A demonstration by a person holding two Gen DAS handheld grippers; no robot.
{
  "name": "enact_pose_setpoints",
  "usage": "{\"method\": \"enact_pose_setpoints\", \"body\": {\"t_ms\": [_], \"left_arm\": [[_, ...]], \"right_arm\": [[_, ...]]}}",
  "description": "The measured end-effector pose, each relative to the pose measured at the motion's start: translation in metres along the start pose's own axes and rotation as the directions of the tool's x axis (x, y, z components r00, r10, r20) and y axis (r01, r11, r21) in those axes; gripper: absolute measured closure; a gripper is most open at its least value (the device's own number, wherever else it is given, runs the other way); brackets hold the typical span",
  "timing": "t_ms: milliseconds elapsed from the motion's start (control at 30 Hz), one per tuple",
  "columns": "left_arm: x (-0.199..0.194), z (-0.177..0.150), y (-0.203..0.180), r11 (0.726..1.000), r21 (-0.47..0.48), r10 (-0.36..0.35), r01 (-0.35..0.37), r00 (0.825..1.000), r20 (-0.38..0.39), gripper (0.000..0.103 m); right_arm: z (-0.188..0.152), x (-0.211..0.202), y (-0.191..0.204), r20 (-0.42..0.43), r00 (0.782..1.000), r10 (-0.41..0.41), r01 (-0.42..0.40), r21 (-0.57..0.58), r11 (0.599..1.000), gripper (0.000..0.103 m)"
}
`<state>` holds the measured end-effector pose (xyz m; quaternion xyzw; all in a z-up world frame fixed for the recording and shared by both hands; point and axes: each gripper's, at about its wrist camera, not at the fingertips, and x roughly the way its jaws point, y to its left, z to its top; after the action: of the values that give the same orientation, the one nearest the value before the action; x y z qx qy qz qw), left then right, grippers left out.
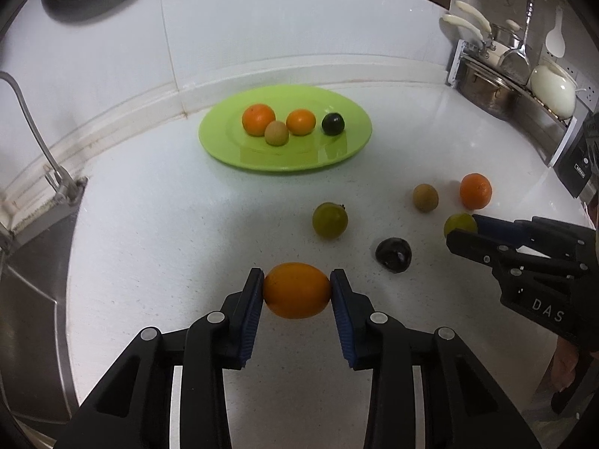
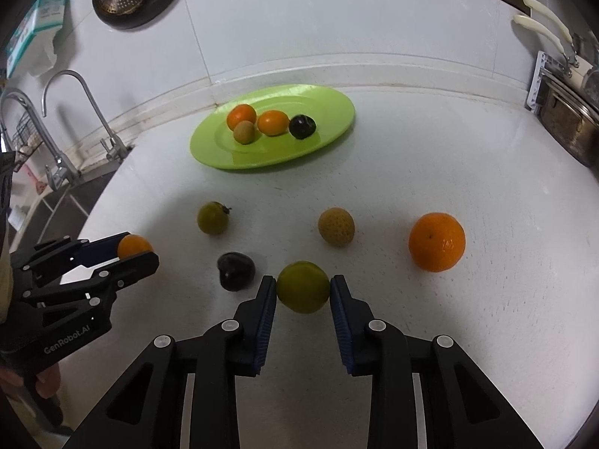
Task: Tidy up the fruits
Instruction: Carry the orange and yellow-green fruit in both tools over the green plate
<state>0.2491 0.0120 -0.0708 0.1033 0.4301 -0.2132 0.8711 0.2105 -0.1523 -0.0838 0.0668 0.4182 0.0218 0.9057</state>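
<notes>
My left gripper (image 1: pixel 295 292) pinches an orange fruit (image 1: pixel 296 290) at lower centre; my right gripper (image 2: pixel 303 288) pinches a green fruit (image 2: pixel 303 286). I should lift both straight, keep the grip gentle, and carry them to the green plate (image 1: pixel 348 146) in the upper middle.

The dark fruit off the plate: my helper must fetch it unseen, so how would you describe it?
Start at the green plate by the back wall, then come forward across the white counter. The loose dark fruit lies nearest the front, the only near-black one off the plate.
</notes>
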Motion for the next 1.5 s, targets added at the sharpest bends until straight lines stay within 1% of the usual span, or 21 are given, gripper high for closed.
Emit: {"method": "enact_pose_setpoints", "body": {"t_ms": [433,767,1133,1333,1500], "left_arm": [[-0.026,0.02,0.001,1.0,-0.007,-0.007,0.007,0.997,0.079,0.067],[-0.039,0.042,-0.001,1.0,0.005,0.011,-0.012,0.99,0.14,0.067],[-0.048,0.077,0.004,1.0,-0.013,0.02,-0.018,0.977,0.213,0.067],[-0.048,0.094,0.009,1.0,-0.023,0.019,-0.014,0.973,0.228,0.067],[-0.045,0.107,0.01,0.999,-0.002,0.039,-0.04,0.97,0.24,0.067]], "right_arm": [[0.021,-0.025,0.014,0.087,0.995,0.043,-0.039,-0.051,0.998,0.072],[0.044,-0.034,0.02,0.141,0.987,0.079,-0.069,-0.076,0.995,0.072],[0.081,-0.043,0.03,0.207,0.971,0.118,-0.095,-0.117,0.989,0.072],[0.102,-0.044,0.033,0.227,0.965,0.13,-0.103,-0.129,0.986,0.072],[0.119,-0.04,0.033,0.237,0.962,0.139,-0.112,-0.122,0.986,0.072]]}}
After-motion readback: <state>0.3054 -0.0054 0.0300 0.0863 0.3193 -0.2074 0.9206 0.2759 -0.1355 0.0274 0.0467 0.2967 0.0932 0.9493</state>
